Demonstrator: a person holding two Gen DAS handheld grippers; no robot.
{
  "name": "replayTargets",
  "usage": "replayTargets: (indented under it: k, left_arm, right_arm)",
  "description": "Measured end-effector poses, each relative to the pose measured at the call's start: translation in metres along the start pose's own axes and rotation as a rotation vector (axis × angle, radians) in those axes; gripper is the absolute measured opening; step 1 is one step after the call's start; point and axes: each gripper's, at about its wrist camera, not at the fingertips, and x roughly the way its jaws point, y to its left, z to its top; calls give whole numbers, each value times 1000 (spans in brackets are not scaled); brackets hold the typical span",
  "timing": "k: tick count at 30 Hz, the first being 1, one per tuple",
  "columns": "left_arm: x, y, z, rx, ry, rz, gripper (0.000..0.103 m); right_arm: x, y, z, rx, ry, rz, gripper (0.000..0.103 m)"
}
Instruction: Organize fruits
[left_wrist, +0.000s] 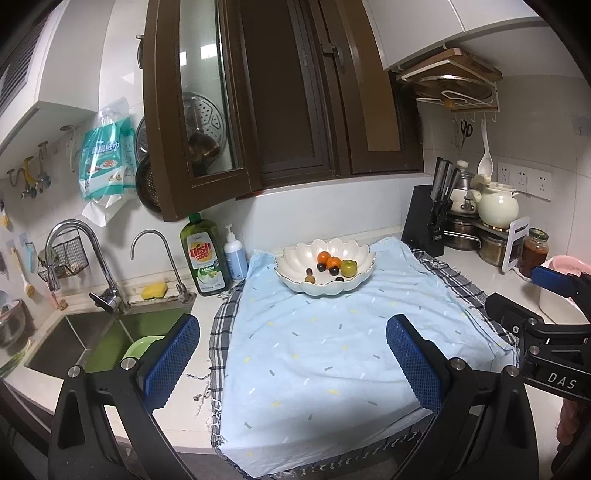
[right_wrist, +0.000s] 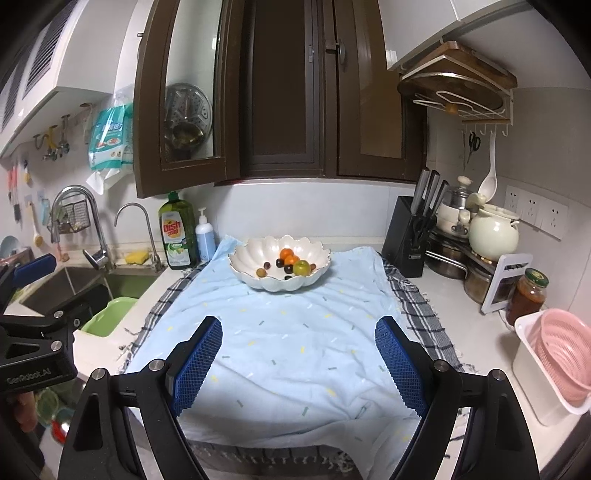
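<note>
The green bottle (left_wrist: 204, 256) by the sink reads "Dish soap" and, lower on its label, "LEMON". The black body of the right claw (left_wrist: 561, 380), seen from the left camera, carries "DAS". The left claw (right_wrist: 27, 374), seen from the right camera, reads "GenRobot.AI". Print on the hanging bag (left_wrist: 105, 162) is too blurred to read.

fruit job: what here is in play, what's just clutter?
In play:
- white scalloped bowl
- two oranges, green apple, small dark fruits in it
- left claw, right claw, both open and empty

Clutter:
- dish soap
- knife block
- pink colander
- sauce jar
</note>
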Motion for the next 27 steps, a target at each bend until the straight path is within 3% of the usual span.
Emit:
replayTargets:
  k: [27]
  left_arm:
    - [-6,3,-2,-8,-5,28,103]
  right_arm:
    - [-6,-3,-1,-12,-8,22,86]
